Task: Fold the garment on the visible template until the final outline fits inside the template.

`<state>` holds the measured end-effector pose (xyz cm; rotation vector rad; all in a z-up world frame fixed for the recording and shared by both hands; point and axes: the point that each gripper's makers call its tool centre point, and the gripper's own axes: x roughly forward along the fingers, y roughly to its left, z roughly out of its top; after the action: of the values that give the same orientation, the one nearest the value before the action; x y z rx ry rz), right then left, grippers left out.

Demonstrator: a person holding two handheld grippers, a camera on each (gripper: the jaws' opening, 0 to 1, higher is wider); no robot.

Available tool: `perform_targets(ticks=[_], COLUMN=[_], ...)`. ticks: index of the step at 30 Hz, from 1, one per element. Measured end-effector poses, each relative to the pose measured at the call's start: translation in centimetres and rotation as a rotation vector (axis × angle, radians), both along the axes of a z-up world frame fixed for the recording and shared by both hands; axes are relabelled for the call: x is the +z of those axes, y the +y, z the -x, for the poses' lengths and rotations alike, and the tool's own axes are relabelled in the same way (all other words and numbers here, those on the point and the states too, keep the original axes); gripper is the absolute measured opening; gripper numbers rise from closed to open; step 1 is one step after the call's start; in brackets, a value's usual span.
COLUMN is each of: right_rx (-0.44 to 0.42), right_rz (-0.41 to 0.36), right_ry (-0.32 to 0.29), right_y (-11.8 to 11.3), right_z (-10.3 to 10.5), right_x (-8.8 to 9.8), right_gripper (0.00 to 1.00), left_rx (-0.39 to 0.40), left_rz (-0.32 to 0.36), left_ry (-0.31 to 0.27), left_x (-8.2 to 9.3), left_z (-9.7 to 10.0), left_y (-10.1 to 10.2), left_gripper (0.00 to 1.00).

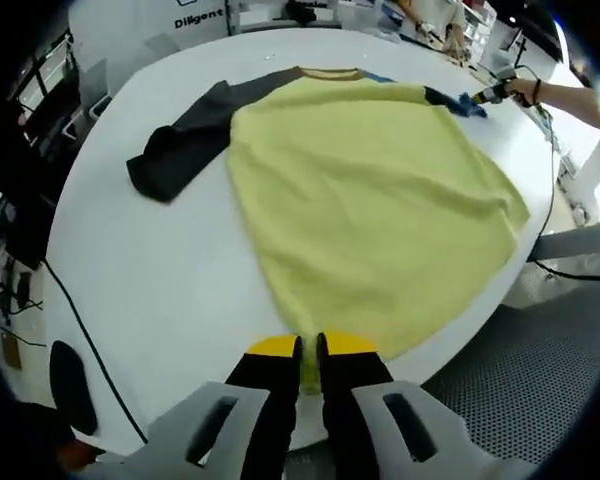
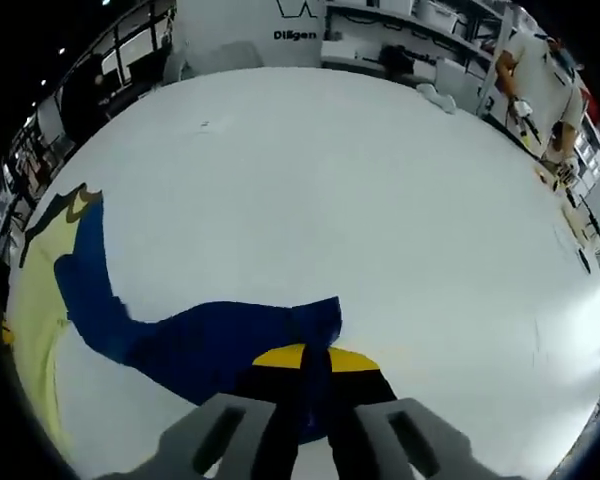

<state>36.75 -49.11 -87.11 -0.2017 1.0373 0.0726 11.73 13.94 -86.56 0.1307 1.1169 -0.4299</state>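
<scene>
Big round white bench (image 1: pixel 170 290) takes up most of both views, and no template outline can be made out on it. Spread across it is the yellow knit garment with one dark grey sleeve and one blue sleeve (image 1: pixel 370 200), lying flat with the body fanned out wide and the hem hanging right at the near edge of the bench. The grey sleeve (image 1: pixel 180 150) is bent and lies off to the left in the left gripper view. The blue sleeve (image 2: pixel 180 340) stretches out across the bench in the right gripper view, where the yellow body is cut off at the left edge.

Left claw (image 1: pixel 310 350), yellow tipped, is pinched down on the garment's hem, jaws nearly together with yellow fabric between them. Right claw (image 2: pixel 315 360) is clamped on the cuff end of the blue sleeve, fabric running up between the jaws.

Far-side clutter, shelves and a person (image 2: pixel 540 90) are too blurry to read.
</scene>
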Motion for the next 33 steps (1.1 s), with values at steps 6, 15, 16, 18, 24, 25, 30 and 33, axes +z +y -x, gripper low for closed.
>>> perform_targets(ticks=[6,15,16,18,24,25,30,33], right_rx=[-0.047,-0.144,-0.142,-0.163,-0.176,-0.178,-0.183,-0.204], right_rz=[0.027,0.09,0.092,0.097,0.119,0.114,0.071,0.041], right_ry=[-0.009,0.049,0.051,0.068,0.072,0.07,0.039,-0.006], right_y=[0.0,-0.6,-0.6,-1.4,-2.2,-2.6,-2.1,-2.0], right_z=[0.5,2.9,3.0,2.9,3.2,2.9,3.2,3.1], right_x=[0.6,1.5,1.5,1.3,1.2,1.1,1.4,2.1], right_gripper=[0.0,0.0,0.0,0.0,0.0,0.0,0.04,0.18], left_rx=[0.014,-0.011,-0.014,-0.018,-0.025,-0.029,-0.031,-0.027], left_rz=[-0.011,-0.015,-0.016,-0.015,-0.011,-0.01,-0.005,0.002], left_ry=[-0.009,-0.008,-0.006,0.0,0.016,0.014,0.003,-0.032], left_x=[0.1,0.1,0.1,0.0,0.0,0.0,0.0,0.6], left_z=[-0.2,0.0,0.0,0.0,0.3,0.4,0.1,-0.4], left_y=[0.5,0.5,0.5,0.6,0.7,0.7,0.8,0.6], left_gripper=[0.04,0.04,0.04,0.04,0.04,0.04,0.07,0.19])
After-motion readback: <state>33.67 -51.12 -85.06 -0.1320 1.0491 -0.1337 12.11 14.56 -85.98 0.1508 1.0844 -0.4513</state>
